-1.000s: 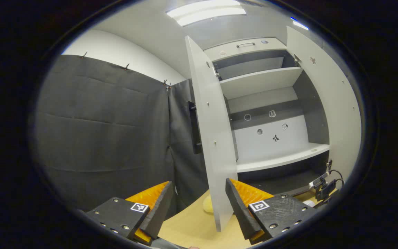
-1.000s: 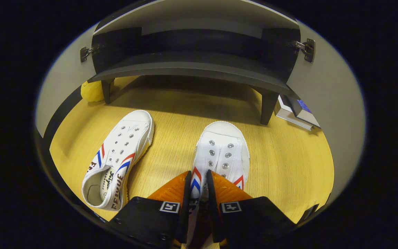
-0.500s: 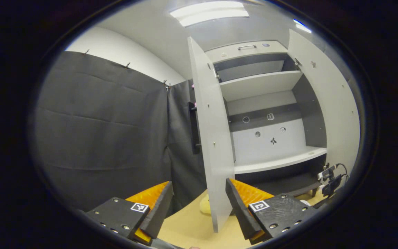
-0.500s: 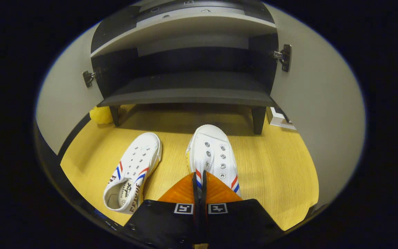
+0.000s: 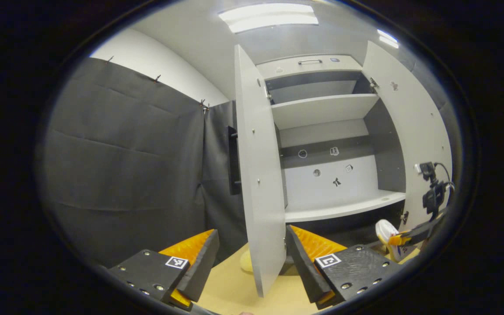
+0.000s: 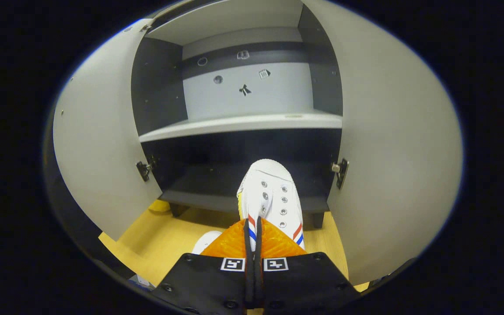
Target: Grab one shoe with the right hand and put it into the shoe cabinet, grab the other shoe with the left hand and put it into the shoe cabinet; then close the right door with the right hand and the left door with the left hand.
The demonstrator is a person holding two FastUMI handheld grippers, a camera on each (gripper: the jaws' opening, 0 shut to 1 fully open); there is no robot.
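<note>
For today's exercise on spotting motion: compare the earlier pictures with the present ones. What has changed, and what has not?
The right claw, already closed on a shoe, lifted it off the floor and carried it up to the cabinet, toe towards the dark bottom compartment. The other shoe stayed on the floor. The left claw stayed open by the left door; both doors remain open.

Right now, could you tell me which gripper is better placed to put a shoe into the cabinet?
The right gripper. It is shut on a white shoe, held off the floor with its toe pointing at the cabinet's dark bottom shelf. The left gripper is open, holding nothing, facing the left door's edge.
</note>
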